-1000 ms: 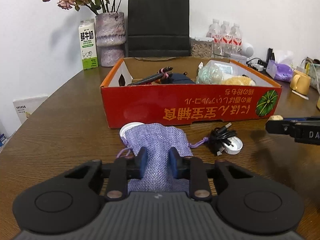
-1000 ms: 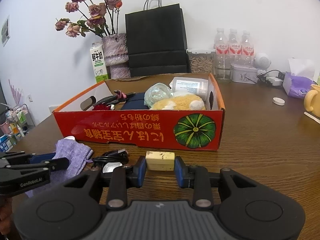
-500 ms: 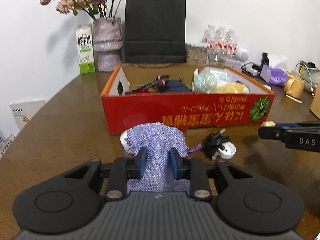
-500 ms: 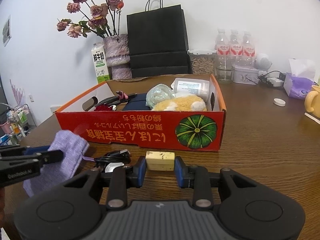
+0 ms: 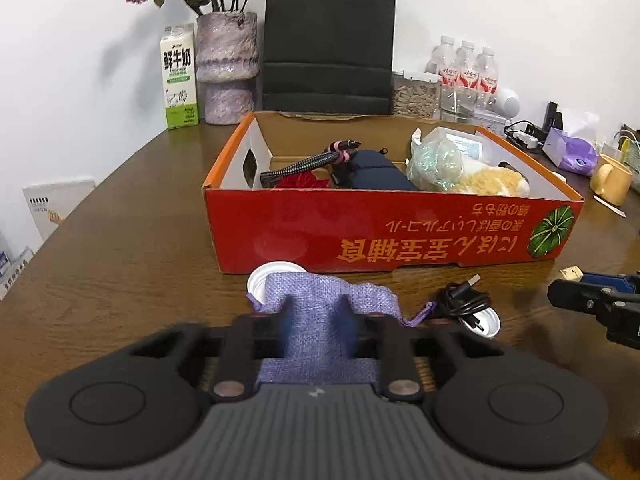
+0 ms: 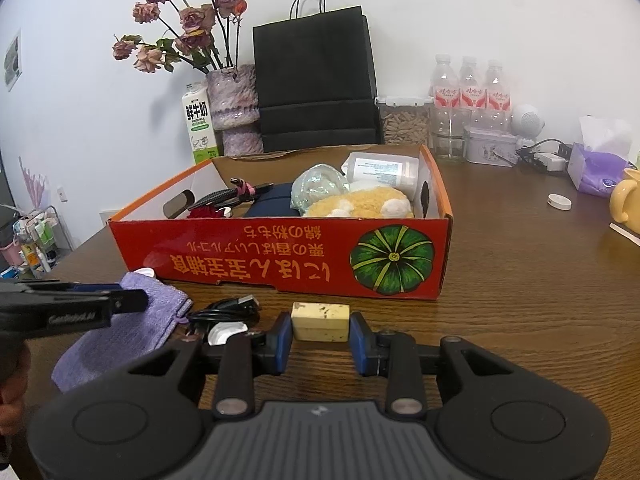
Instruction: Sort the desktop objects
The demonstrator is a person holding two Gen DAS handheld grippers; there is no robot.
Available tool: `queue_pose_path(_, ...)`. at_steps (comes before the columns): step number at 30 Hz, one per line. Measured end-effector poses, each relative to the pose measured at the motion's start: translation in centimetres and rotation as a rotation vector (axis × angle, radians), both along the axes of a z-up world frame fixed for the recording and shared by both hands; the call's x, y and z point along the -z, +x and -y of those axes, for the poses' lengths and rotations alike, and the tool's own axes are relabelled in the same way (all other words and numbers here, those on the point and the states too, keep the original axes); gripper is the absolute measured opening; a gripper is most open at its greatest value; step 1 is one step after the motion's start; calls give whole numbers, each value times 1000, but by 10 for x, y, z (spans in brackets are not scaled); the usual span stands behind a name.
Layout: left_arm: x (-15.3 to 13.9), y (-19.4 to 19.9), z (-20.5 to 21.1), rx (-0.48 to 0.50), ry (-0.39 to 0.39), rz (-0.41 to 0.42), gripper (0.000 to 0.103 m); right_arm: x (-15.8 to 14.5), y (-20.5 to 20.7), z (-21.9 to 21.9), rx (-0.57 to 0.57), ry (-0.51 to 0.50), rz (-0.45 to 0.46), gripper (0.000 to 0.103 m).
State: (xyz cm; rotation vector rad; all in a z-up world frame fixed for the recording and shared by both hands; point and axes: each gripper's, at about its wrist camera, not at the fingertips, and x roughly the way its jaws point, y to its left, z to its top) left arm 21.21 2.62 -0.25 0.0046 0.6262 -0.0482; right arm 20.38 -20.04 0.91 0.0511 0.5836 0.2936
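Purple pouch (image 5: 320,320) is pinched in the closing left gripper (image 5: 318,320); the right gripper (image 6: 320,330) clamps a cream block (image 6: 320,321).

The left gripper (image 5: 318,320) points down at a slant, its 2 jaws pinched tight on the purple pouch (image 5: 320,344) bunched between them, though blur softens the fingertips. The right gripper (image 6: 320,330) tilts down likewise, its blue pads (image 6: 285,340) pressing either end of a yellowish block (image 6: 320,322).
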Motion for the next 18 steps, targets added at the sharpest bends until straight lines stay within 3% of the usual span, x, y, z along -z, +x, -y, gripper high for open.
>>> queue_pose_path(2,-2,-2,1,9,-7,9,3,0,0,0,0,0,0,29)
queue_pose_path(7,-5,-10,1,15,-7,28,2,0,-2,0,-1,2,4,29)
queue_pose_path(9,-7,-11,-2,-8,-32,33,6,0,-3,0,-2,3,6,29)
queue_pose_path(10,-9,-11,-5,-18,-47,44,14,0,-3,0,-1,3,6,29)
queue_pose_path(11,-9,-10,-6,-26,-47,43,35,0,-3,0,-1,3,6,29)
queue_pose_path(13,-9,-6,-6,-61,-28,36,58,0,-3,0,-2,1,3,29)
queue_pose_path(16,-6,3,-5,-51,-26,7,54,0,-2,0,-3,4,0,29)
queue_pose_path(17,-4,5,-4,-48,-30,-7,40,0,-2,-1,-2,3,-1,29)
queue_pose_path(18,-2,7,-4,-54,-28,-18,32,1,-2,-1,-2,3,-2,29)
